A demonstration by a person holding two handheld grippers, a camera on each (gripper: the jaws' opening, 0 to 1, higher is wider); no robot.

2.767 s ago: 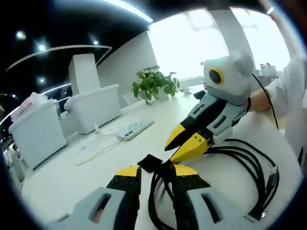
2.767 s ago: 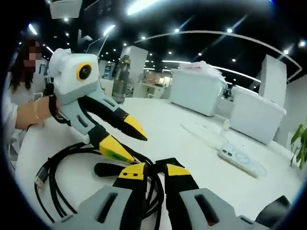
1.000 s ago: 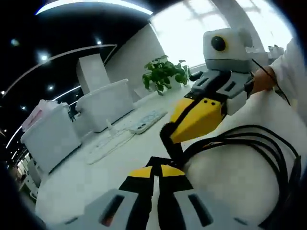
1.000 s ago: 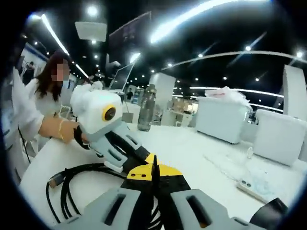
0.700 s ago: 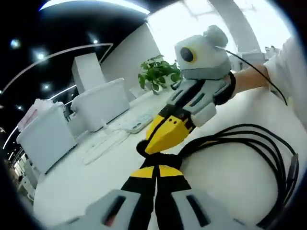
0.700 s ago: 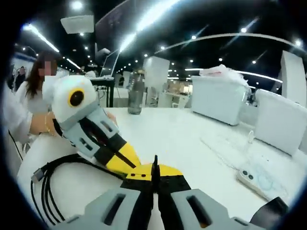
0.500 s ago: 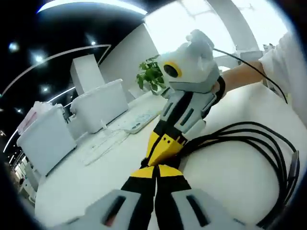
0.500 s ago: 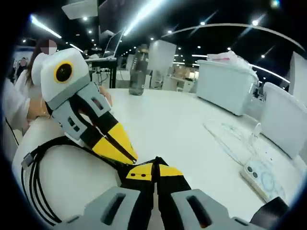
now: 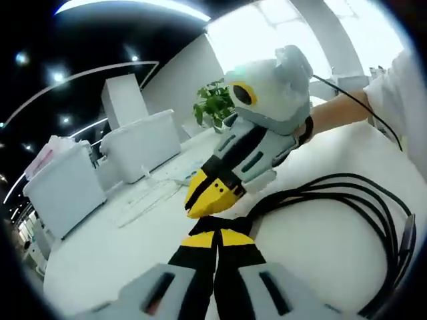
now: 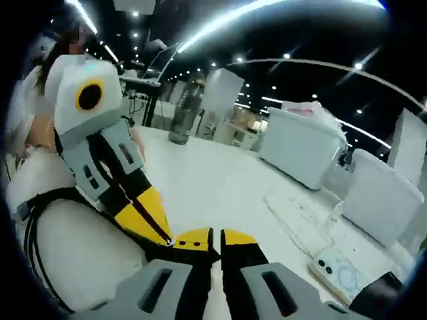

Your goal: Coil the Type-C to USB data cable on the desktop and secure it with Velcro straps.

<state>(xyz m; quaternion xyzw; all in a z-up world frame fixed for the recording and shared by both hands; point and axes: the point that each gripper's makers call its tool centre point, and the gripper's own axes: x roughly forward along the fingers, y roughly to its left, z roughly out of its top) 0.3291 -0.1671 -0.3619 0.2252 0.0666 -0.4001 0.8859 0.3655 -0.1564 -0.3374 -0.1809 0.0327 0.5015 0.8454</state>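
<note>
The black data cable [image 9: 353, 200] lies in several loops on the white desk [image 9: 100, 267]. My left gripper [image 9: 217, 235] is shut on the bunched end of the coil, where a black Velcro strap [image 9: 212, 224] wraps it. My right gripper [image 9: 199, 202] comes in from the right, its yellow tips just above and left of that bunch. In the right gripper view my right gripper [image 10: 215, 235] has its jaws nearly together with only a thin slit and nothing seen between them. The left gripper [image 10: 150, 223] slants in from the left onto the black bunch [image 10: 160, 253], and cable loops [image 10: 33, 220] trail left.
A keyboard [image 9: 143, 200] and a phone [image 10: 337, 270] lie farther out on the desk. White bins [image 9: 137, 147] and a potted plant [image 9: 210, 107] stand at the back. A bottle [image 10: 181, 117] stands on the far side. A person's sleeve [image 9: 400, 87] is at the right.
My right gripper's tips have drawn away from the left jaws, up and left in the left gripper view. A thin slit now shows between the right jaws. The left gripper stays shut on the bunch.
</note>
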